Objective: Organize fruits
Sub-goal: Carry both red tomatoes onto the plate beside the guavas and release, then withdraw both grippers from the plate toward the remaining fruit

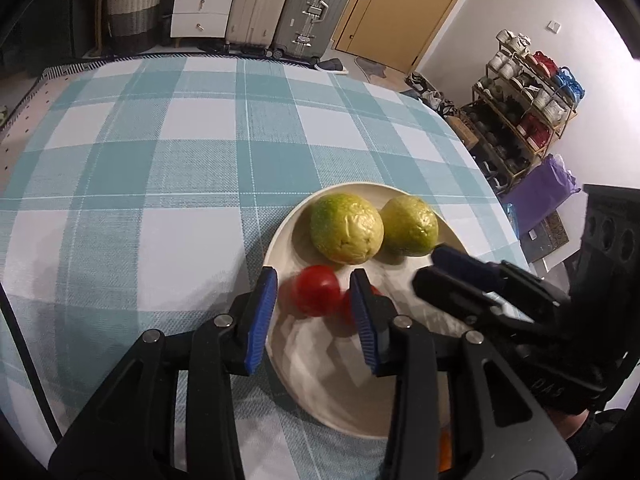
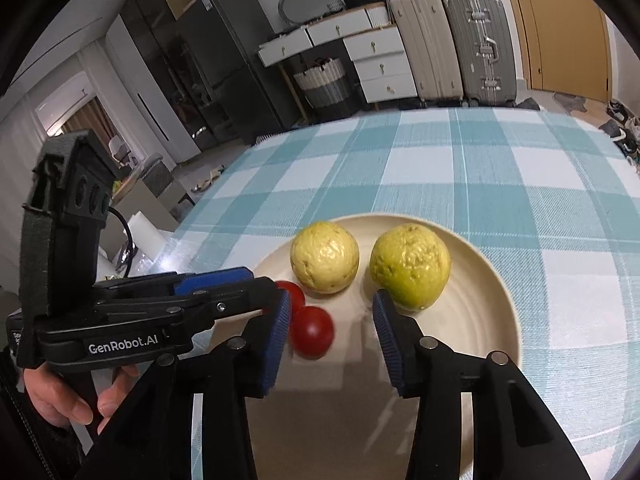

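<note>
Four fruits lie on the plate (image 2: pixel 496 280): two guavas (image 2: pixel 325 257) (image 2: pixel 409 265) at 12 o'clock, two tomatoes (image 2: pixel 311 331) (image 2: pixel 291 293) touching at 9. Left gripper (image 1: pixel 314 312), jaws apart, straddles a blurred tomato (image 1: pixel 316 289), its right finger (image 1: pixel 366 320) masking the second. Right gripper (image 2: pixel 332 344), jaws apart, hovers empty above the plate. Checked tablecloth (image 2: pixel 460 160) beneath; suitcases (image 2: pixel 476 40) beyond.

Red tomato (image 1: pixel 316 290) motion-blurred; 2nd tomato (image 1: pixel 347 308) partly hidden behind tongs.
</note>
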The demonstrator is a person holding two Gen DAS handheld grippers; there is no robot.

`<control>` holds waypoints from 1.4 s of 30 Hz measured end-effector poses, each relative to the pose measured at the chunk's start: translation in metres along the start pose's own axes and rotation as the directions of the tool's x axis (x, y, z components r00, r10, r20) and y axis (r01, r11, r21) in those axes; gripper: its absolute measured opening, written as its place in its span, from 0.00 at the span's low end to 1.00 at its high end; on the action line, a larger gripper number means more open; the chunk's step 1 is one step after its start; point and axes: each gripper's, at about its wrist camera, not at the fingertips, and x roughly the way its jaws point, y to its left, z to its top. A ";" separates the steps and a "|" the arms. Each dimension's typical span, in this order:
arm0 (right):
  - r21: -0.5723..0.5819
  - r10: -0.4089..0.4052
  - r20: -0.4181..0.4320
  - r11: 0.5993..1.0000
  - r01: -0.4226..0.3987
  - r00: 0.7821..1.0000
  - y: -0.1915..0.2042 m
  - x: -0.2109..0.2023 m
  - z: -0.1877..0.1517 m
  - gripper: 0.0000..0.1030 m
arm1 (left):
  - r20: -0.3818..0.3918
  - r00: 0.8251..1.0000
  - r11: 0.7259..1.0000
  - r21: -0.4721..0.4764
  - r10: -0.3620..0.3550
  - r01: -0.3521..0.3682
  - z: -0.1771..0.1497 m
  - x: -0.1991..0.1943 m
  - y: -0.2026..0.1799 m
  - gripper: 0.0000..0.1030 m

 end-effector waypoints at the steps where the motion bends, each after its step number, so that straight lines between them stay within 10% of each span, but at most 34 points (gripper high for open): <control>1: -0.001 -0.003 0.009 1.000 0.003 1.000 0.000 -0.004 0.000 0.43 | 0.003 1.000 1.000 0.000 0.001 -0.001 -0.001 -0.003 0.000 0.35; 34: 0.017 -0.042 0.224 0.999 0.039 0.974 0.028 -0.139 -0.056 0.93 | 0.180 0.954 0.968 0.035 0.239 -0.249 -0.085 -0.117 -0.052 0.98; 42: 0.003 -0.037 0.233 0.999 0.037 0.972 0.038 -0.157 -0.076 0.97 | 0.179 0.961 0.975 0.033 0.211 -0.220 -0.110 -0.128 -0.055 0.99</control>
